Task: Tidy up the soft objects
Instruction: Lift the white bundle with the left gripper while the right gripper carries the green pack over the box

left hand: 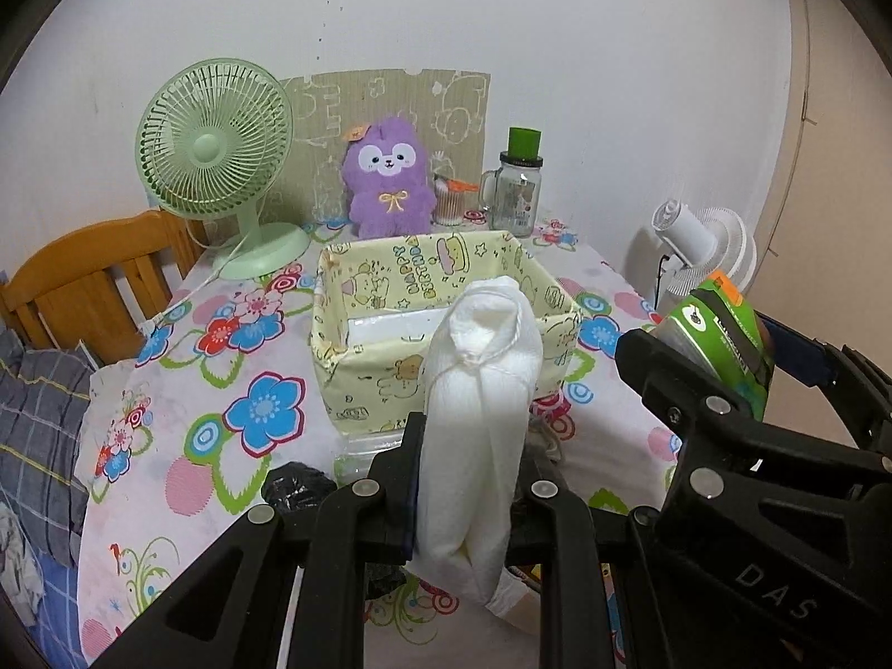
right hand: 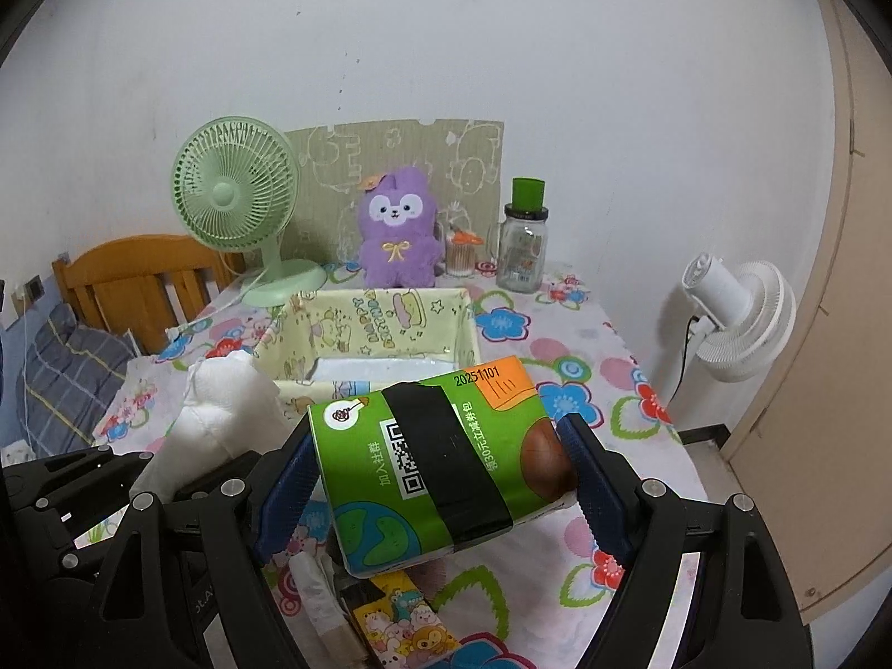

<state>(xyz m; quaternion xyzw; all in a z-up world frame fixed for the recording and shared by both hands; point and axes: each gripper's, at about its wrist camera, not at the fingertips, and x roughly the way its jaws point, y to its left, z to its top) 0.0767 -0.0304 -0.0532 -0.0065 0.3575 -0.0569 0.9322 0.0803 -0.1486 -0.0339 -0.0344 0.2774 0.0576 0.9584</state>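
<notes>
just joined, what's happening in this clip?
A person is sorting soft items with two handheld tongs. The left tongs are shut on a white cloth roll tied with string. The right tongs are shut on a green tissue pack wrapped with black tape. Both are held above the floral table, just short of the yellow fabric-lined bin, with nothing dropped in yet.

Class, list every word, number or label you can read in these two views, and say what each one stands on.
"20251101": orange corner of the green tissue pack.
"加入社群": green tissue pack, beside its QR code.
"HAPPY BIRTHDAY": inside wall of the yellow fabric box.
"DAS": black frame of the right gripper.
Glass jar label: too small to read.
Other print on the pack: blurred.
</notes>
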